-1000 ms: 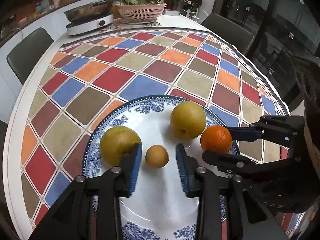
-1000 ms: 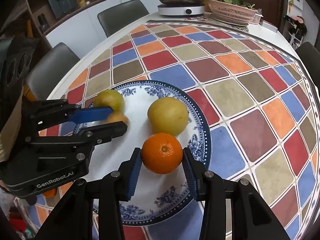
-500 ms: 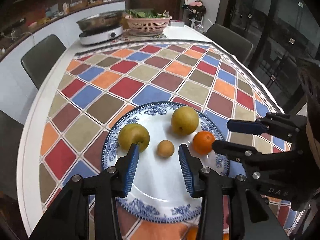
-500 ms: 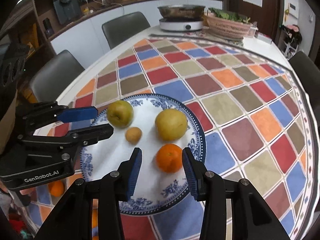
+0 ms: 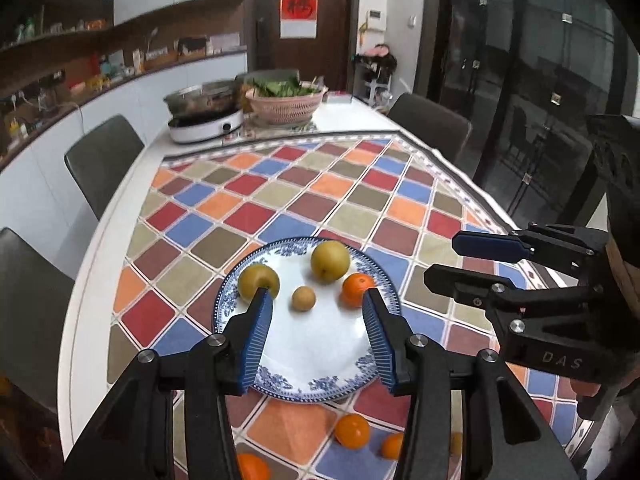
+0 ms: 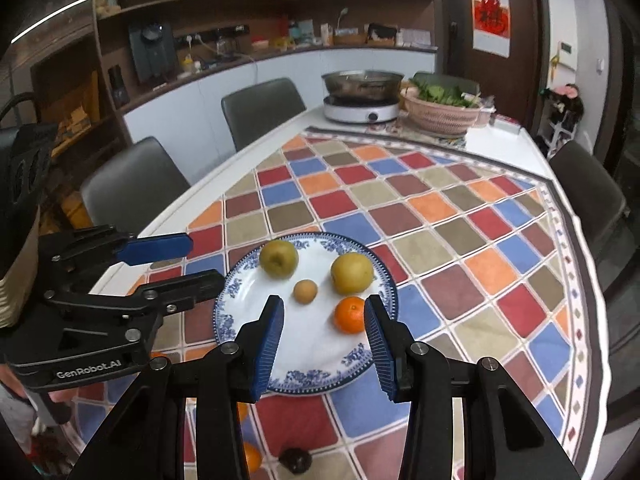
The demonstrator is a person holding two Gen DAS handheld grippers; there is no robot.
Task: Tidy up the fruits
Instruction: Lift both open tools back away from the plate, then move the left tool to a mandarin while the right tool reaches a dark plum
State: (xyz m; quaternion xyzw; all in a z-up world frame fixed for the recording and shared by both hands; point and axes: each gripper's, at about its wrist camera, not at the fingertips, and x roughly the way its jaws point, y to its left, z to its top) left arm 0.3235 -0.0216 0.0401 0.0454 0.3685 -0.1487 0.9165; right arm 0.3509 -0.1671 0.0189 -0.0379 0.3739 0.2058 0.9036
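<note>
A blue-and-white plate [image 5: 320, 364] [image 6: 312, 368] lies on the checkered tablecloth. On it lie two yellow-green pears [image 5: 258, 281] [image 5: 330, 261] [image 6: 278, 259] [image 6: 352, 273], a small tan fruit [image 5: 303, 298] [image 6: 305, 291] and an orange [image 5: 357, 289] [image 6: 349, 314]. My left gripper [image 5: 318, 312] [image 6: 176, 262] is open and empty, raised over the plate's near side. My right gripper [image 6: 324, 322] [image 5: 456, 256] is open and empty, raised beside the orange.
Several loose oranges [image 5: 352, 431] [image 5: 392, 446] [image 5: 252, 466] lie on the cloth near the front edge, with a dark fruit [image 6: 295, 460] in the right wrist view. An electric hotpot [image 5: 206, 118] and a pink basket of greens [image 5: 286, 102] stand at the far end. Chairs surround the table.
Both grippers have pulled back and up from the plate and opened wider. The right gripper has let go of the orange, which now rests on the plate.
</note>
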